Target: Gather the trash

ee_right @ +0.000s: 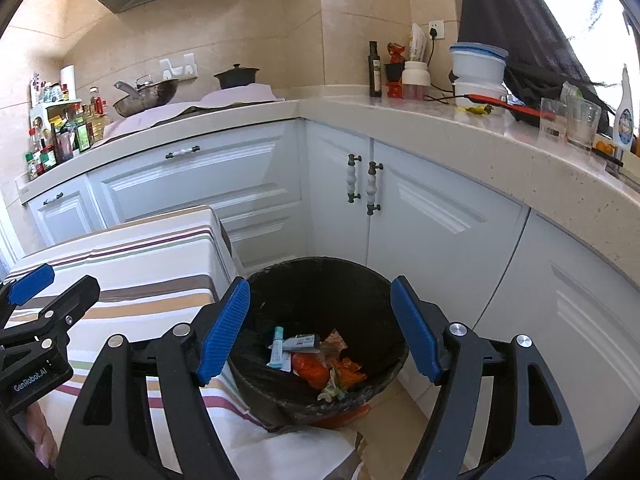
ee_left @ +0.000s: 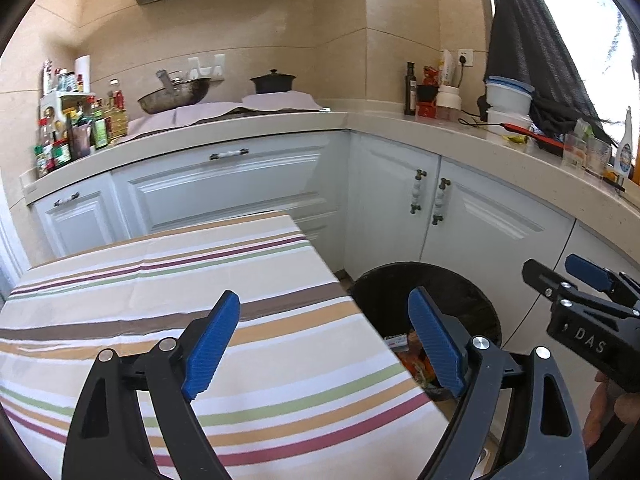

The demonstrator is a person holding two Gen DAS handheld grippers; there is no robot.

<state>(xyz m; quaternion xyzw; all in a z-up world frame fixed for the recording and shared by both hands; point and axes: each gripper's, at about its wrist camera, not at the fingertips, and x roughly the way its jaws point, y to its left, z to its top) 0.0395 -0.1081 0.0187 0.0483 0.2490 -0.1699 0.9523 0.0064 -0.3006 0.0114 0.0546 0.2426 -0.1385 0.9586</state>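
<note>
Below, both tools (ee_right: 320,328) wide and empty, black bin (ee_right: 320,276) of trash (ee_right: 320,364) beside striped table (ee_right: 132,264), white cabinets (ee_right: 420,216) behind.

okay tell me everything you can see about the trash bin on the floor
The trash bin is round, upright and open, with no lid in view, lined with a black bag folded over its rim; an orange base shows below. It stands on the floor between the striped tablecloth, which touches its side, and the white cabinets. Inside lie tubes, orange wrappers and greenish scraps. Neither gripper touches it.
</note>
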